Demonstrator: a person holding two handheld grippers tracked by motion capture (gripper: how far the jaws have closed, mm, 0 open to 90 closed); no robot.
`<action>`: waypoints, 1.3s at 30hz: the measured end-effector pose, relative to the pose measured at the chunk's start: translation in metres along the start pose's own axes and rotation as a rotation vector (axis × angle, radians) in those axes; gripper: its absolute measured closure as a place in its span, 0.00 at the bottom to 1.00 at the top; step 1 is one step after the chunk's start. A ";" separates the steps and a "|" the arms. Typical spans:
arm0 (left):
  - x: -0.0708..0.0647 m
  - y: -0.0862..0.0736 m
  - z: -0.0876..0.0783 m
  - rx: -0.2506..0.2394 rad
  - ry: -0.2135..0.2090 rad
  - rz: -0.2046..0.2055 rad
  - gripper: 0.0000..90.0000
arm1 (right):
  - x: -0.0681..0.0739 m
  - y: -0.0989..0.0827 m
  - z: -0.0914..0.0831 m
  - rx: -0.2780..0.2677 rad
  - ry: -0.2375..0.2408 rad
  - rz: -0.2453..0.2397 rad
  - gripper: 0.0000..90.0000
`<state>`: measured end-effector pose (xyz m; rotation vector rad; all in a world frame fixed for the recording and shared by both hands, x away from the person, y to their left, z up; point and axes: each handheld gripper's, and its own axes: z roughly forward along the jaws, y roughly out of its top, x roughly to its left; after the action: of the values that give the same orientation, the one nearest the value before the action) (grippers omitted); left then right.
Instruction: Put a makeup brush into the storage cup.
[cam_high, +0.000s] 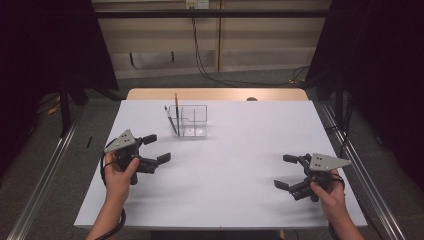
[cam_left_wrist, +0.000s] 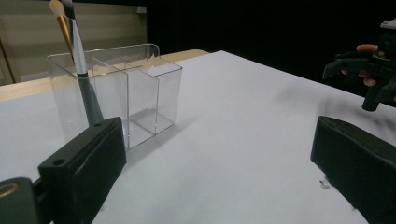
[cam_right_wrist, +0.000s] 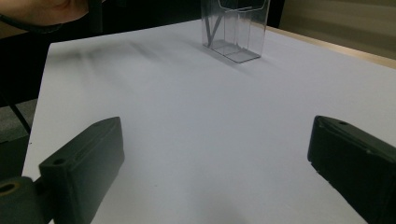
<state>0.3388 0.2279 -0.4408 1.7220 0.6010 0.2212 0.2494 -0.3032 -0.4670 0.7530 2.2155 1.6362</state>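
A clear, square plastic organizer with inner dividers (cam_high: 192, 120) stands upright on the white tabletop (cam_high: 235, 165), toward twelve o'clock from the table's centre in the high view. In its left-hand compartment lean two slim brushes: a brush with a grey and black handle (cam_high: 170, 120) and a brush with a golden-orange handle (cam_high: 176, 109), both tilted, with their upper ends rising above the rim. The other compartments hold nothing.

The left tool (cam_high: 152, 148) sits at about eight o'clock from the organizer, near it but apart, held in the person's left hand (cam_high: 120, 172). Its jaws are spread wide and grasp nothing. In the left gripper view the organizer (cam_left_wrist: 126, 93) stands just beyond the left jaw.

The right tool (cam_high: 286, 171) is at about four o'clock from the organizer, well apart from it, held in the right hand (cam_high: 331, 196). Its jaws also stand wide apart and released, over bare tabletop.
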 end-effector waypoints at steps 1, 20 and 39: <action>-0.001 0.000 -0.001 0.002 -0.003 0.003 0.04 | 0.000 0.000 0.000 0.001 -0.003 0.000 0.04; -0.008 -0.003 -0.009 -0.005 -0.028 0.007 0.04 | -0.001 -0.001 -0.002 0.004 -0.012 0.003 0.04; -0.012 -0.008 -0.022 0.002 -0.033 0.000 0.04 | -0.001 -0.001 -0.002 0.001 -0.014 0.005 0.04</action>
<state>0.3163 0.2417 -0.4408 1.7244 0.5767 0.1920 0.2492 -0.3057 -0.4675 0.7689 2.2071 1.6270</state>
